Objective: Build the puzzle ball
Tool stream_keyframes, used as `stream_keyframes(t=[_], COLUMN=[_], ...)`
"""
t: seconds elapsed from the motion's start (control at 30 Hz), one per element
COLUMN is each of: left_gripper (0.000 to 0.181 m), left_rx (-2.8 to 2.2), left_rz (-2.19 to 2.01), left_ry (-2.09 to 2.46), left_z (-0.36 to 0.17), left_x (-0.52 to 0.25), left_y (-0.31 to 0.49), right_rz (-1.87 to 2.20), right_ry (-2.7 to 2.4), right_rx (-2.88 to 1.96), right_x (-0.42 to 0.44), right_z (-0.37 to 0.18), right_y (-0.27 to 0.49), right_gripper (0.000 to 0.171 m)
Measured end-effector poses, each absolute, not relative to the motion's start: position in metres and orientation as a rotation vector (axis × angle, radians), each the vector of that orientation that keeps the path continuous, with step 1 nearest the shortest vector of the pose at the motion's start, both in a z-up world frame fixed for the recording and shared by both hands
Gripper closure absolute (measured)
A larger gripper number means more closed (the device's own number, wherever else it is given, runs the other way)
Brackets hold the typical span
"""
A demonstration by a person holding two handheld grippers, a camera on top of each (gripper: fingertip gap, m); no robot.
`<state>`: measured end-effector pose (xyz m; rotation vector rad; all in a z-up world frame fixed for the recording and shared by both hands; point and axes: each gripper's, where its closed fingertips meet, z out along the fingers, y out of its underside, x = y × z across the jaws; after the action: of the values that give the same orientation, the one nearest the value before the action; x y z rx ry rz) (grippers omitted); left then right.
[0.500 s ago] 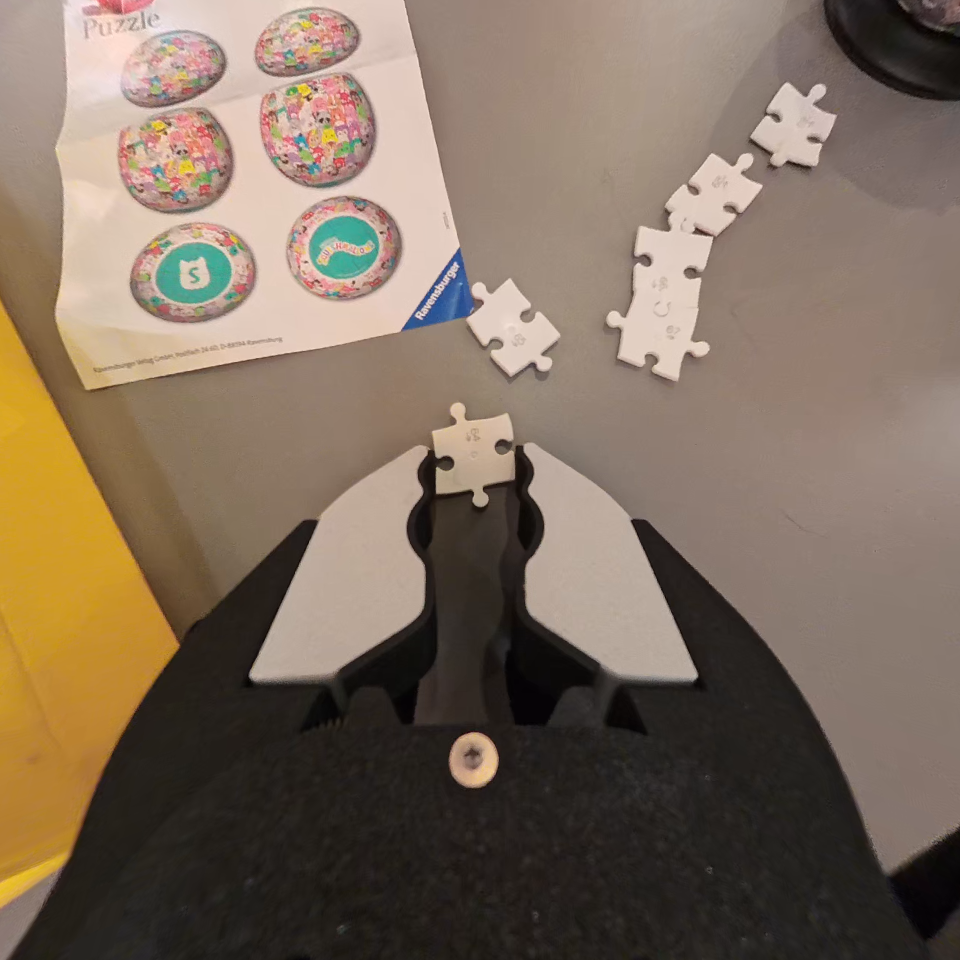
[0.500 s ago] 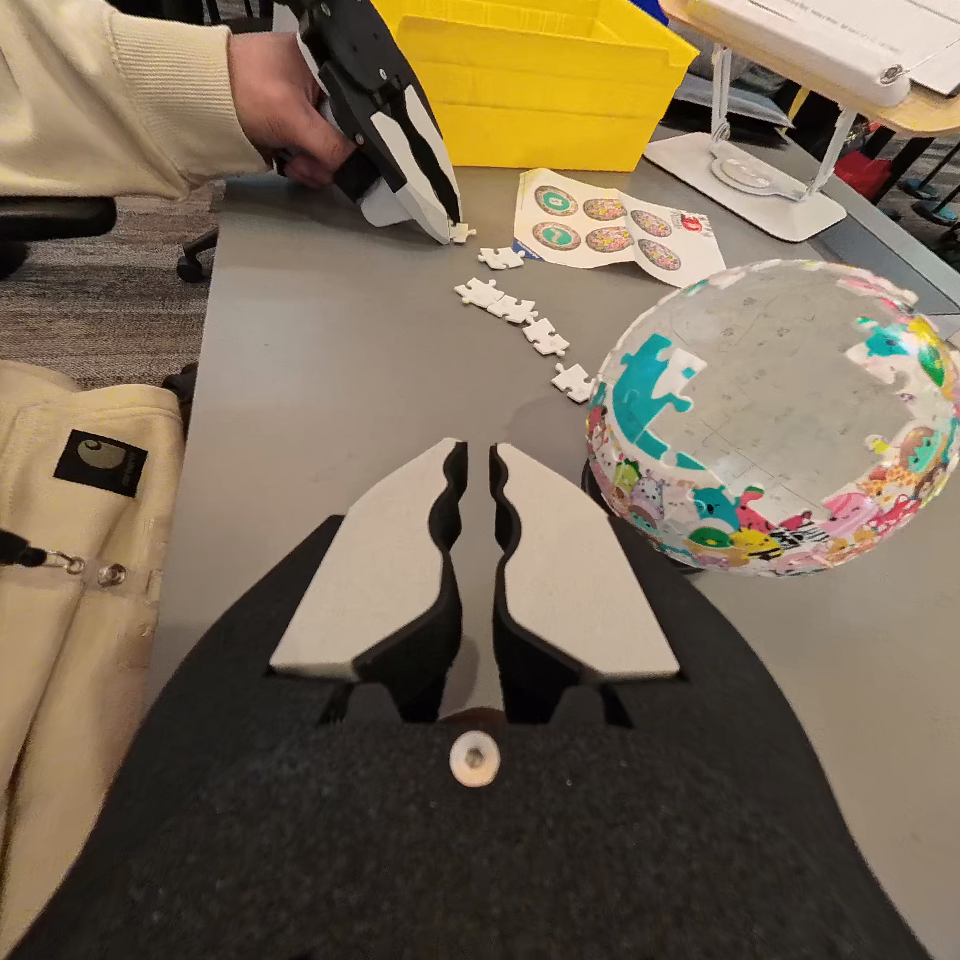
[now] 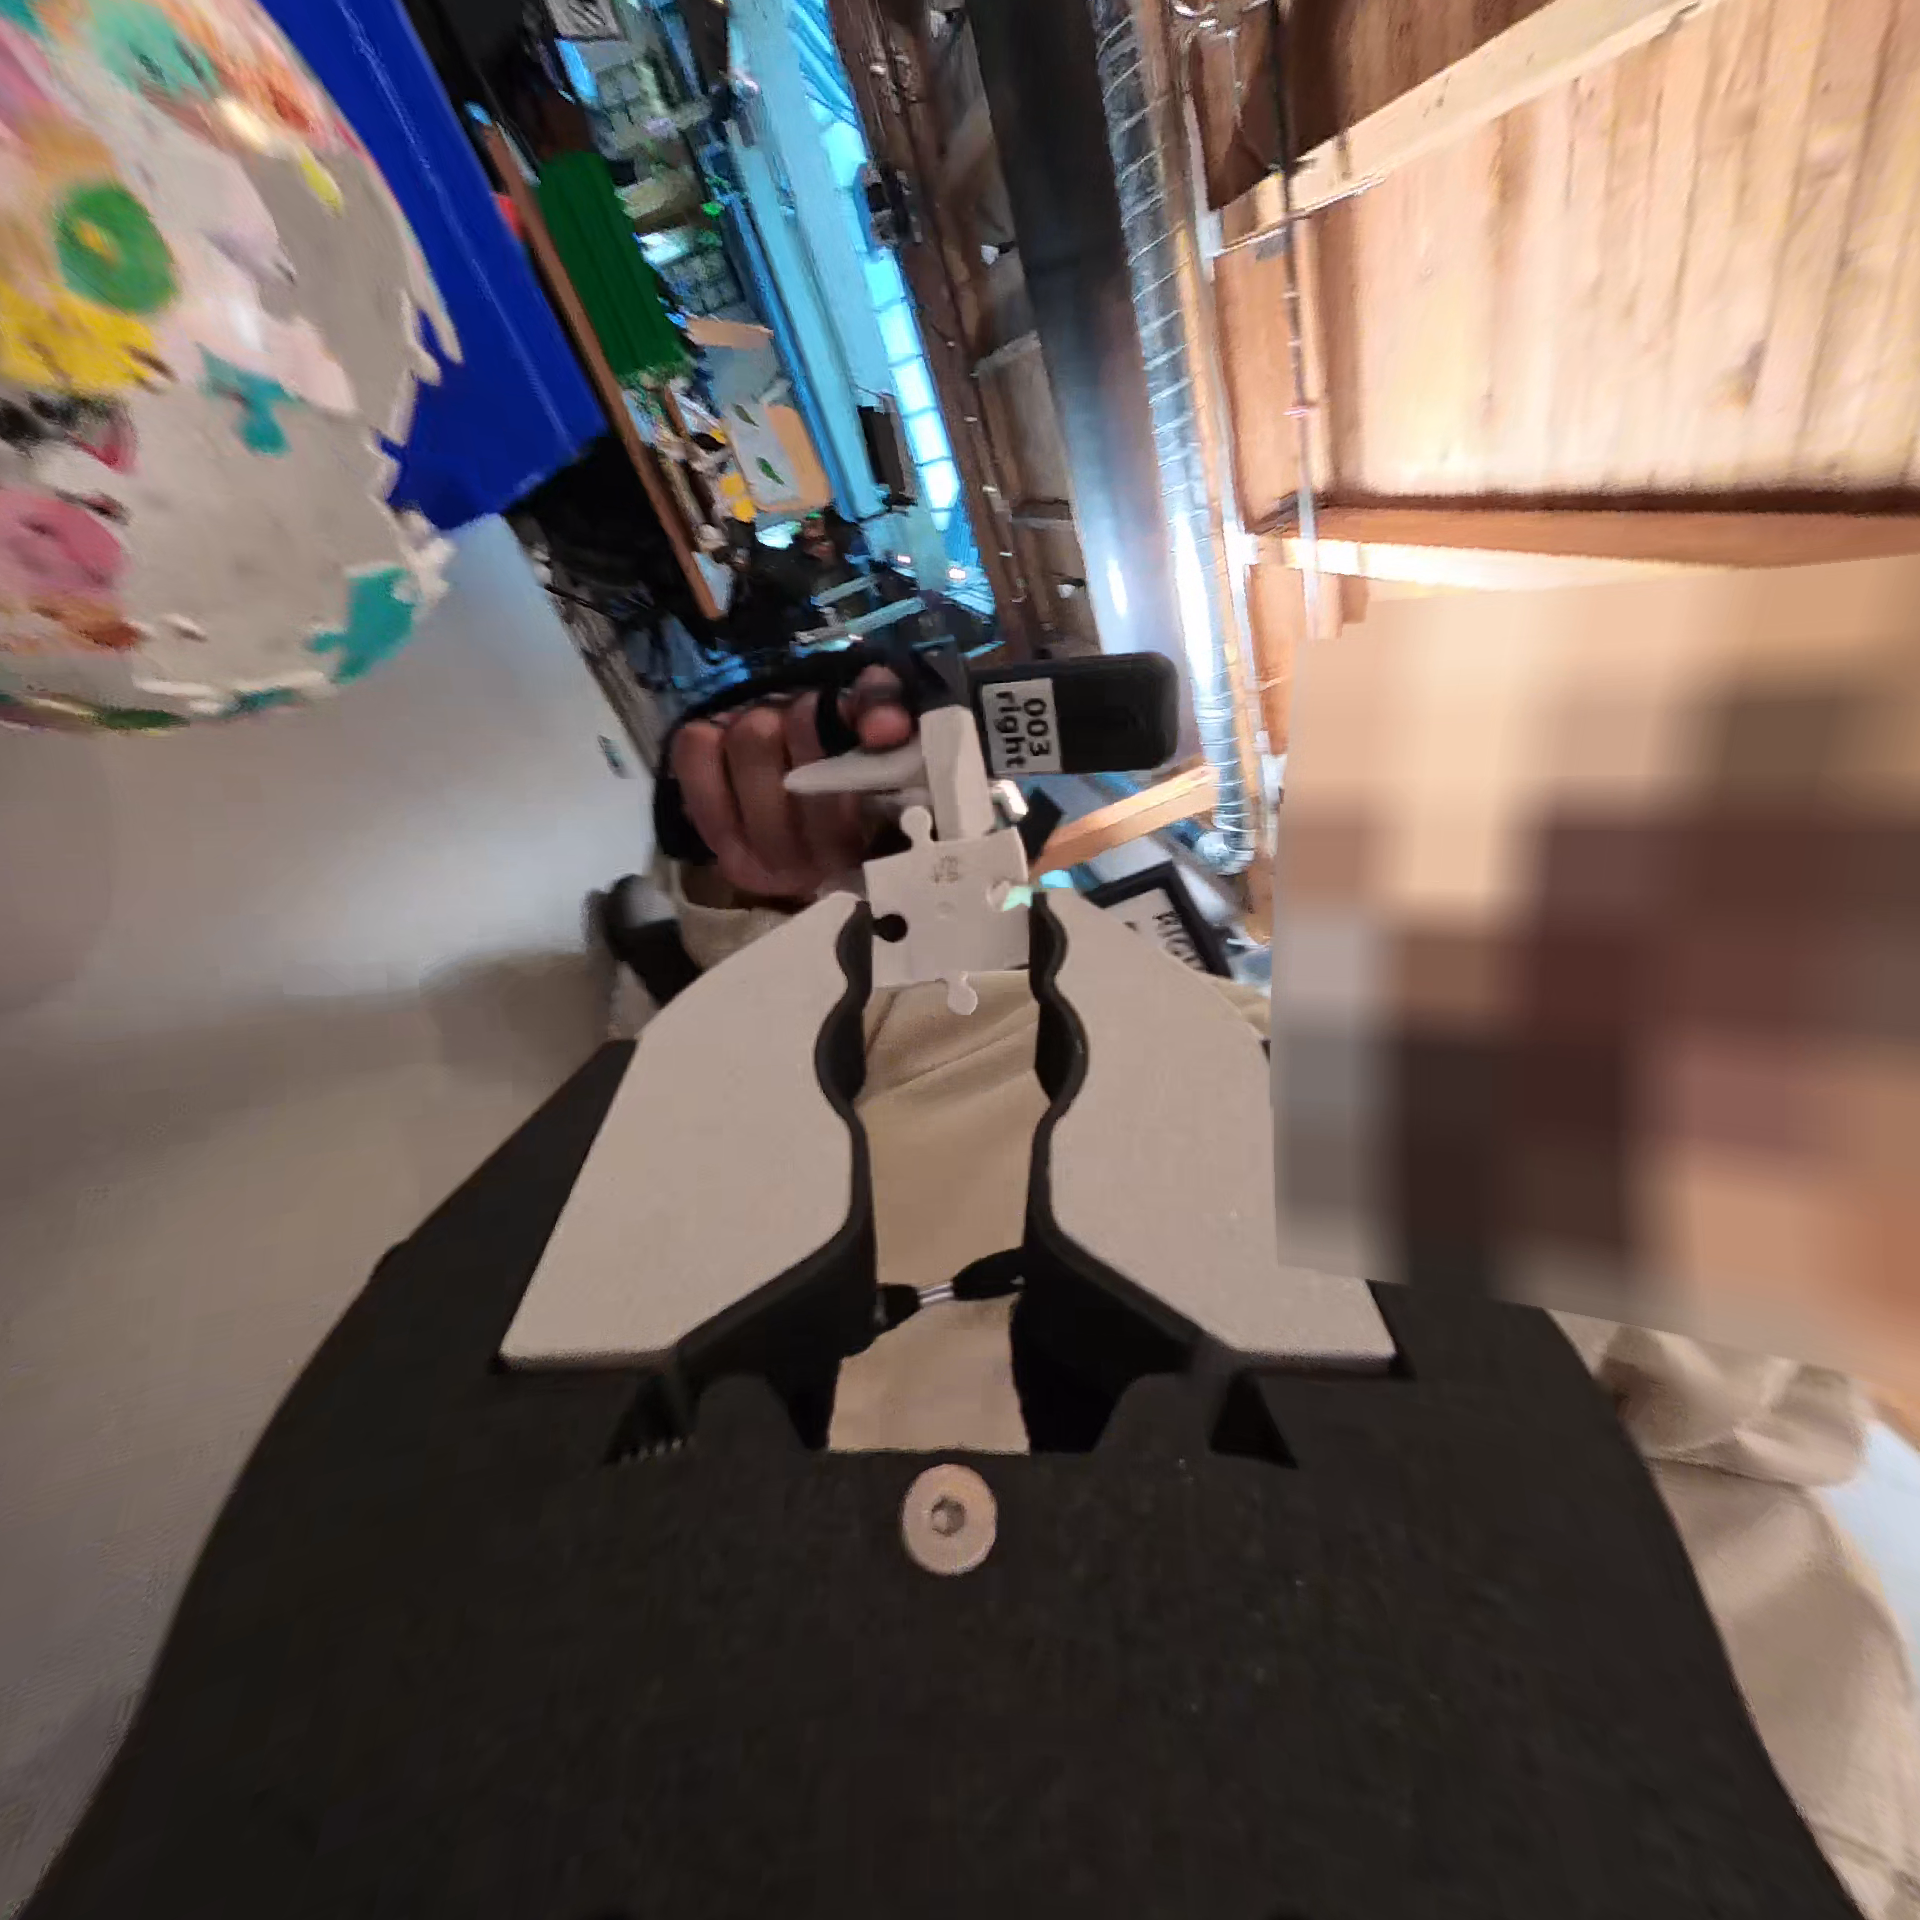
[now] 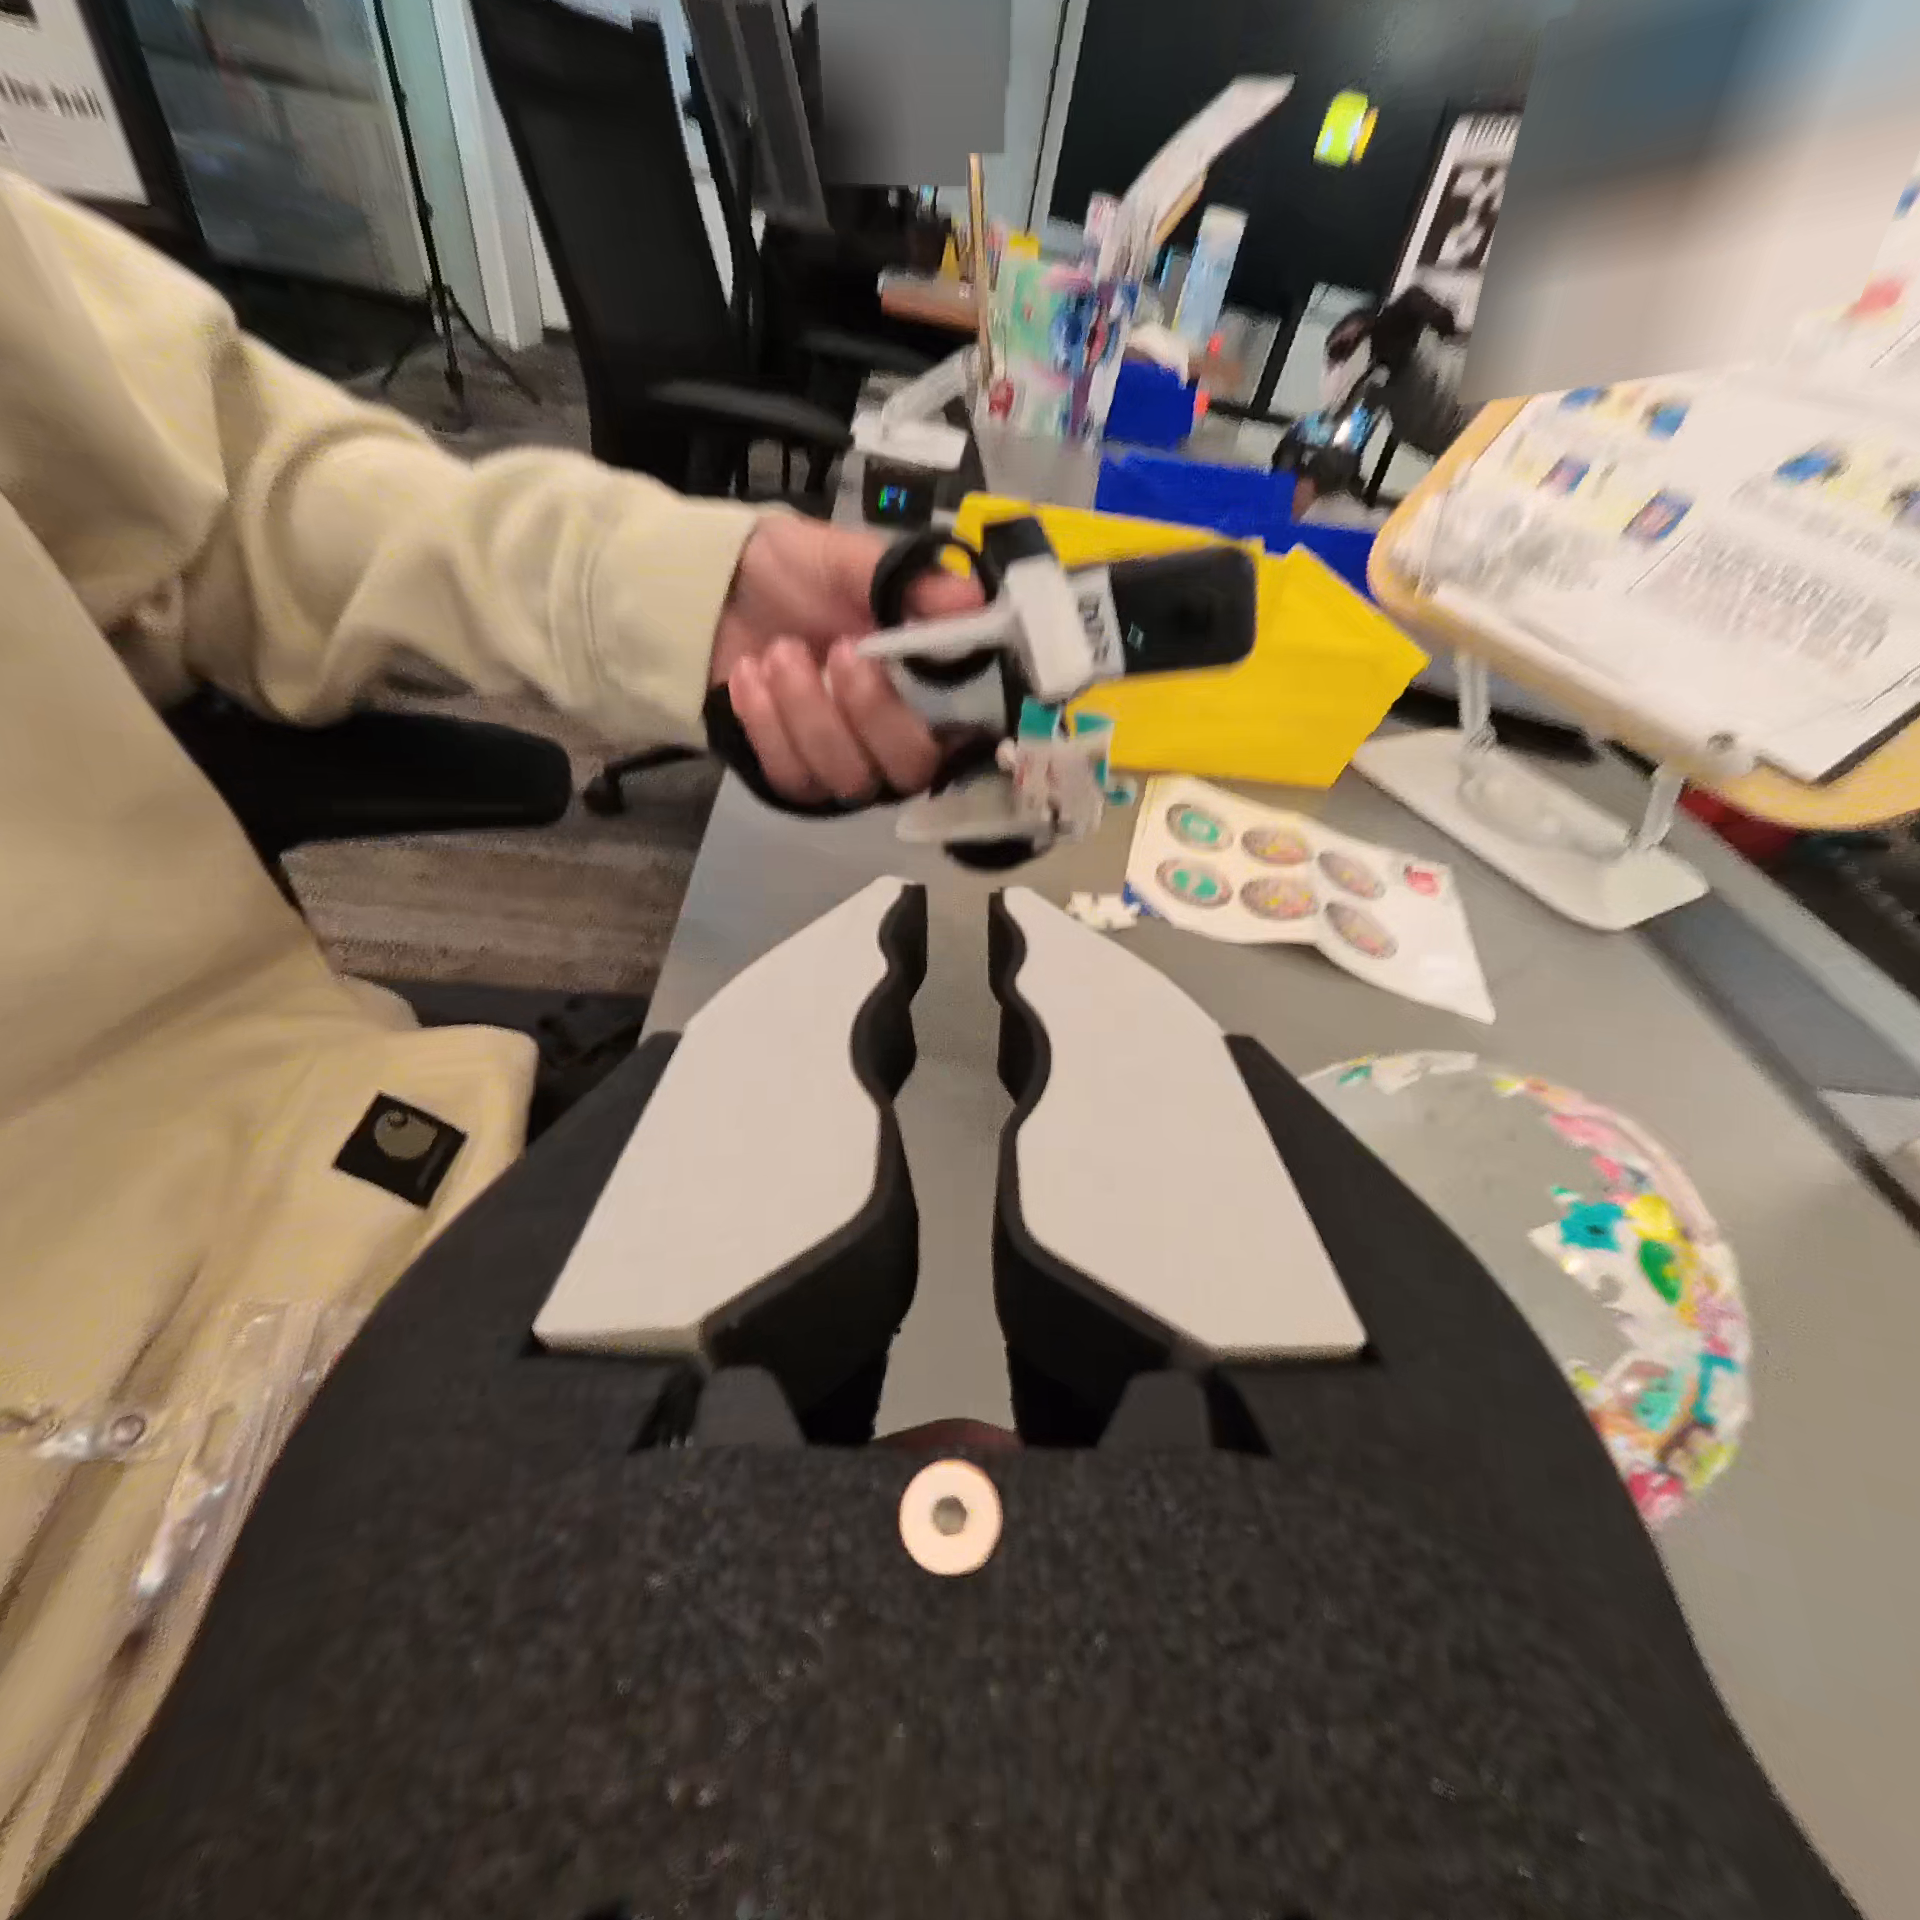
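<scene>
Left gripper (image 3: 951, 925) was clamped on a puzzle piece (image 3: 948, 914) held aloft, right gripper (image 4: 951, 914) slightly parted and empty; likely next: carry it to the ball (image 4: 1621, 1278) near-right on the table (image 4: 1299, 1018).

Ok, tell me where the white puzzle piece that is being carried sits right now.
The white puzzle piece is pinched at the tips of the left gripper, centre of the left wrist view, lifted off the table.

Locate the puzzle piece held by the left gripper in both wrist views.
Left wrist view: puzzle piece at centre, white back showing, clamped at the left gripper fingertips.
Right wrist view: puzzle piece above centre, printed side showing.
Shared landmark: the unfinished puzzle ball.
</scene>
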<state>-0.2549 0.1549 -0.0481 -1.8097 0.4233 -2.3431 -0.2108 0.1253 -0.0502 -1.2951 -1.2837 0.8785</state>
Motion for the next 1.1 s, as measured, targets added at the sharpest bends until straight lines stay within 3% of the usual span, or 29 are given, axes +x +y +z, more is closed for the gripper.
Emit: stream_keyframes(t=[0.57, 0.87, 1.1], left_gripper=[0.153, 0.153, 0.153], left_rx=[-1.801, -1.971, -1.936], left_rz=[-2.584, -2.507, -2.489], left_ry=[0.496, 0.571, 0.547], left_z=[-0.079, -0.105, -0.100], left_x=[-0.210, -0.210, -0.221], left_y=[0.092, 0.089, 0.102], right_rz=[1.205, 0.834, 0.864], right_ry=[-1.228, -1.539, -1.734], right_rx=[-1.314, -1.332, -1.444], right_x=[-0.205, -0.216, -0.225], right_z=[-0.077, -0.100, -0.103], right_y=[0.103, 0.102, 0.105], right_gripper=[0.156, 0.151, 0.166])
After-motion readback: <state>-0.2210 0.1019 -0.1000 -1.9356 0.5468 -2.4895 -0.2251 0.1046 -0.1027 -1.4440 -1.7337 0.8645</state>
